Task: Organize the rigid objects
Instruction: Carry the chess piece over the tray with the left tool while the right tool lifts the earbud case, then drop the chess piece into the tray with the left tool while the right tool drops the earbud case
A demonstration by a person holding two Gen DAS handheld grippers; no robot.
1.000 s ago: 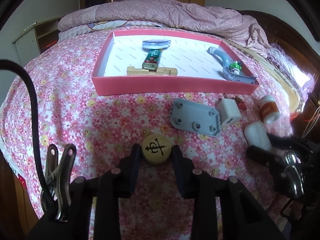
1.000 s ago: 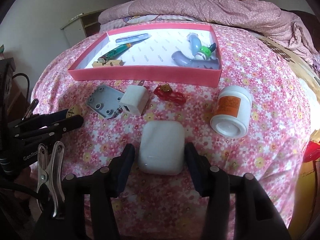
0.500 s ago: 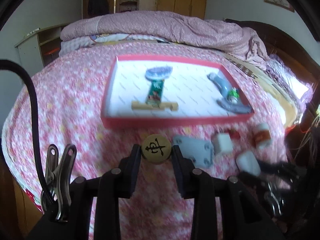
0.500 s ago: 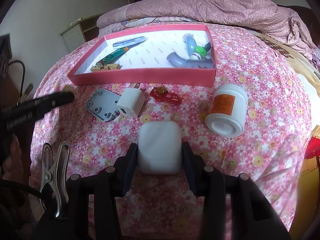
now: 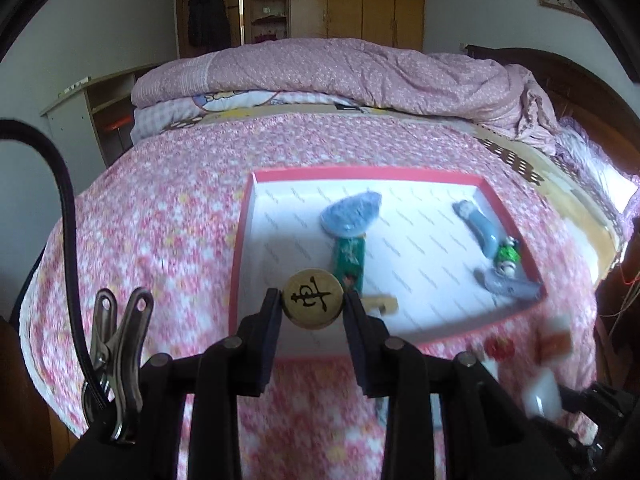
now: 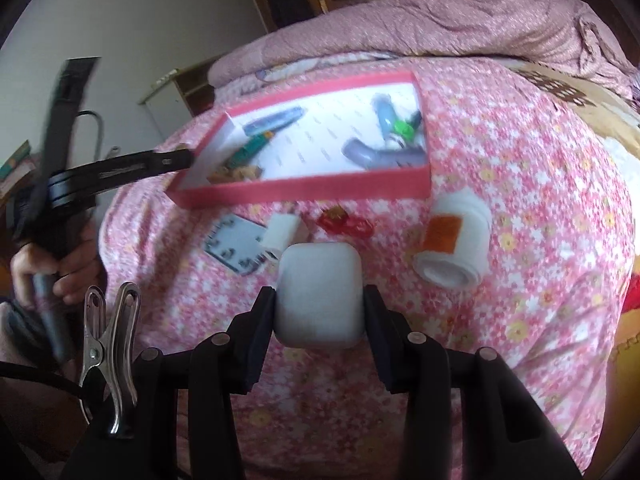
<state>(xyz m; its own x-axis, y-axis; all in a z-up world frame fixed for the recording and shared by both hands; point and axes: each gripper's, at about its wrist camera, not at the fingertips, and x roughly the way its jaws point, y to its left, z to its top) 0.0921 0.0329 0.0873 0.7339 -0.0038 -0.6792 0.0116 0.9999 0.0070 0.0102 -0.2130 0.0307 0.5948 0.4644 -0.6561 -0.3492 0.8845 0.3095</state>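
My left gripper [image 5: 313, 307] is shut on a round wooden chess piece [image 5: 313, 299] with a black character, held in the air over the near left part of the red tray [image 5: 240, 248]. In the tray lie a green lighter [image 5: 349, 257], a grey-blue flat piece [image 5: 352, 213], a small wooden block [image 5: 380, 304] and a grey handle with a green figure [image 5: 507, 255]. My right gripper [image 6: 319, 308] is shut on a white earbud case [image 6: 319, 294], lifted off the bedspread. The left gripper's fingers [image 6: 160, 160] reach the tray's left corner in the right wrist view.
On the flowered bedspread before the tray [image 6: 304, 192] lie a grey plate with holes [image 6: 236, 246], a white charger cube [image 6: 280, 232], a red toy car [image 6: 346, 224] and a white bottle with an orange label [image 6: 454, 246]. A folded quilt [image 5: 340, 72] lies behind. A hand [image 6: 60, 264] grips the left tool.
The left gripper rose and moved forward with the chess piece, from the bedspread to above the tray. The right gripper closed on the white case and lifted it slightly.
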